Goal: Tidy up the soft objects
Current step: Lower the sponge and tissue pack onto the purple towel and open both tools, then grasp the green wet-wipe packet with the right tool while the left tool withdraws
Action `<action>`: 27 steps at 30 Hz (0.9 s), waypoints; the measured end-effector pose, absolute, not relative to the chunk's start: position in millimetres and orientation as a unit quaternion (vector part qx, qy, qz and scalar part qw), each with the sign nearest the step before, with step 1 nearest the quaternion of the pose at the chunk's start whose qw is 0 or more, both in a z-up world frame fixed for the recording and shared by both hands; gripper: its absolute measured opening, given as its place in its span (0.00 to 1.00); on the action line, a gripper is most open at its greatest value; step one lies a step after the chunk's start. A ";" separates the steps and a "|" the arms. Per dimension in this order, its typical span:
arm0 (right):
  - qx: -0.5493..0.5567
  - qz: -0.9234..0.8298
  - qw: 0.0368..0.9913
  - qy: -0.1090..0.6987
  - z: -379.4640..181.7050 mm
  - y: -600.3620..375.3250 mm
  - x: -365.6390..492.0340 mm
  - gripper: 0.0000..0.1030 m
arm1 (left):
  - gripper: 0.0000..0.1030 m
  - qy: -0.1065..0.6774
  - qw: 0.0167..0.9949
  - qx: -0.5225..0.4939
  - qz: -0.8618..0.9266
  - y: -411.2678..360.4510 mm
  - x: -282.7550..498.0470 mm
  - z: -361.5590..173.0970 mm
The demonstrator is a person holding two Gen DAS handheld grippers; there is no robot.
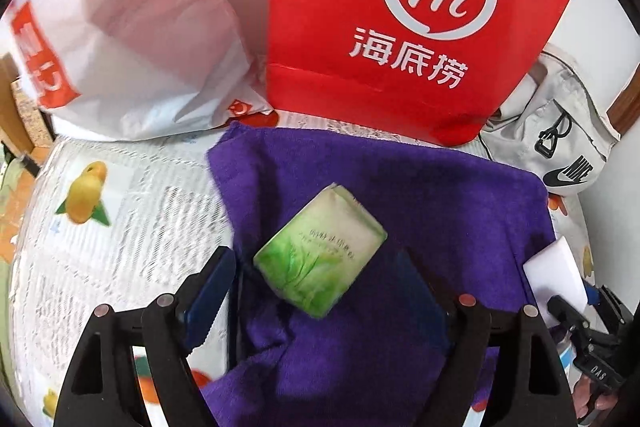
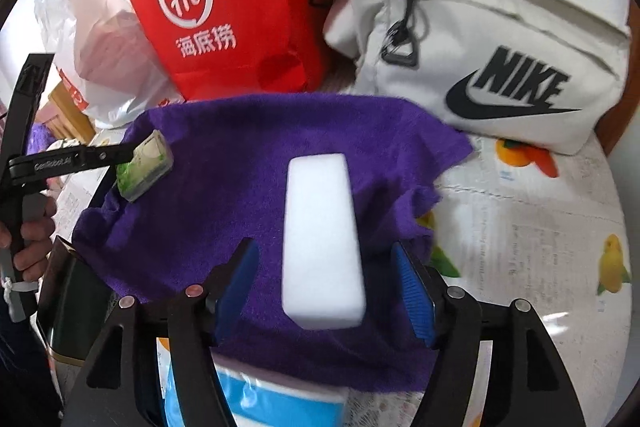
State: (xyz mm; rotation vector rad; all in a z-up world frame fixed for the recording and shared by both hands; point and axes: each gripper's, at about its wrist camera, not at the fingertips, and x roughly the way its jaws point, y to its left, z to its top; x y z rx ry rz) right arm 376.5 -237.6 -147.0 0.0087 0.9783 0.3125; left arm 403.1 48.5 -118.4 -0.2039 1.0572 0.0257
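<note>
A purple towel (image 1: 400, 195) lies spread on the table; it also shows in the right wrist view (image 2: 248, 179). A green tissue pack (image 1: 320, 253) lies on it between the open jaws of my left gripper (image 1: 316, 263), untouched by either finger. In the right wrist view the pack (image 2: 146, 167) sits at the towel's left edge by the left gripper's finger. A white sponge block (image 2: 322, 243) lies on the towel between the open jaws of my right gripper (image 2: 326, 259), with a gap on both sides. The sponge (image 1: 554, 267) shows at the right edge of the left view.
Behind the towel stand a white plastic bag (image 1: 132, 39), a red paper bag (image 1: 400, 19) and a white Nike pouch (image 2: 480, 39). The fruit-print tablecloth (image 2: 540, 247) covers the table. A blue-and-white pack (image 2: 256, 403) lies under my right gripper.
</note>
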 end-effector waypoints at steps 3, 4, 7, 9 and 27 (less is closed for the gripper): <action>0.007 0.142 0.878 0.457 -136.6 -246.1 366.7 0.66 | 0.79 0.493 0.865 -0.094 0.010 52.1 386.2 -106.0; 0.011 0.140 0.880 0.454 -132.4 -249.5 361.8 0.66 | 0.79 0.487 0.869 -0.091 0.009 52.1 379.3 -100.7; 0.026 0.133 0.884 0.446 -120.7 -257.0 344.1 0.66 | 0.79 0.469 0.880 -0.078 0.009 50.0 356.5 -85.5; 0.024 0.134 0.886 0.444 -113.6 -258.1 331.7 0.66 | 0.79 0.468 0.881 -0.072 0.007 50.2 344.3 -79.0; 0.023 0.160 0.895 0.416 -84.4 -235.3 165.4 0.71 | 0.79 0.456 0.888 -0.060 -0.003 49.5 199.1 -51.5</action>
